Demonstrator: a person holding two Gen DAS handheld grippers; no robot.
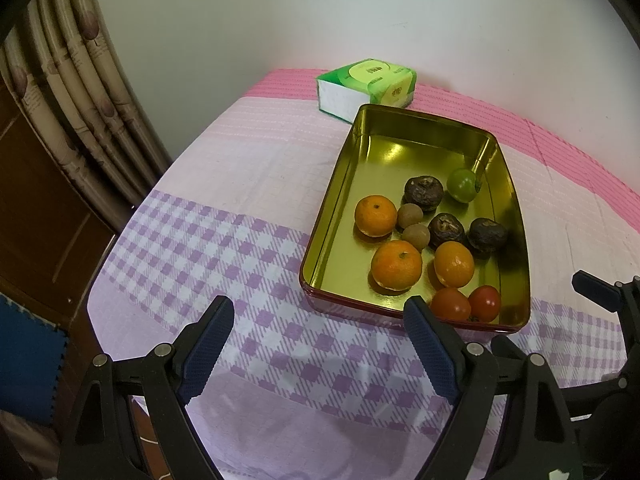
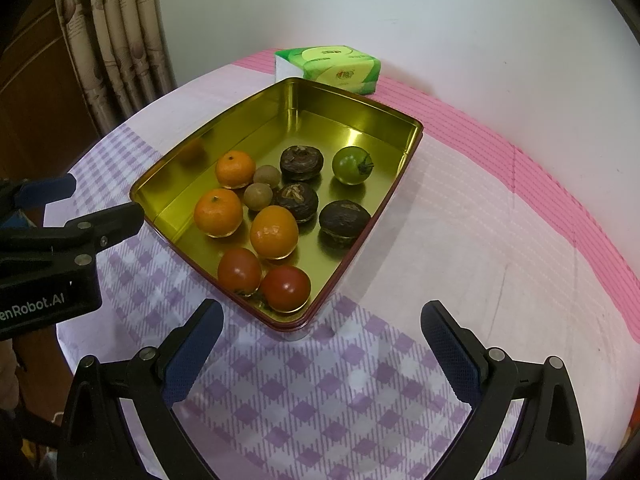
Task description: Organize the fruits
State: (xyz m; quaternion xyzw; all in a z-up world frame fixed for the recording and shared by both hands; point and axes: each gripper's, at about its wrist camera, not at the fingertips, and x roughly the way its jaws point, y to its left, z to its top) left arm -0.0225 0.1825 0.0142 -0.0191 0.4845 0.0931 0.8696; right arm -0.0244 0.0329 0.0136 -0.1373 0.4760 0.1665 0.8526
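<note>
1. Both my claws hang wide with nothing between them: left gripper (image 1: 318,322), right gripper (image 2: 322,322).
2. Fruits sit in the gold tin (image 2: 224,116); my left finger hides part of a red tomato (image 1: 450,304).
3. Tin's far rim covers the tissue pack's (image 2: 340,66) lower edge.

left wrist: I look down from tin's (image 1: 320,268) near-left | right wrist: near-right | shared: tin, cloth (image 2: 320,380)

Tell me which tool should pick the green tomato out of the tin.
Probably the right tool. It stands open and empty before the tin's near right corner, on the side where the green tomato lies. The left tool, also open, sits beyond the tin's opposite wall.
</note>
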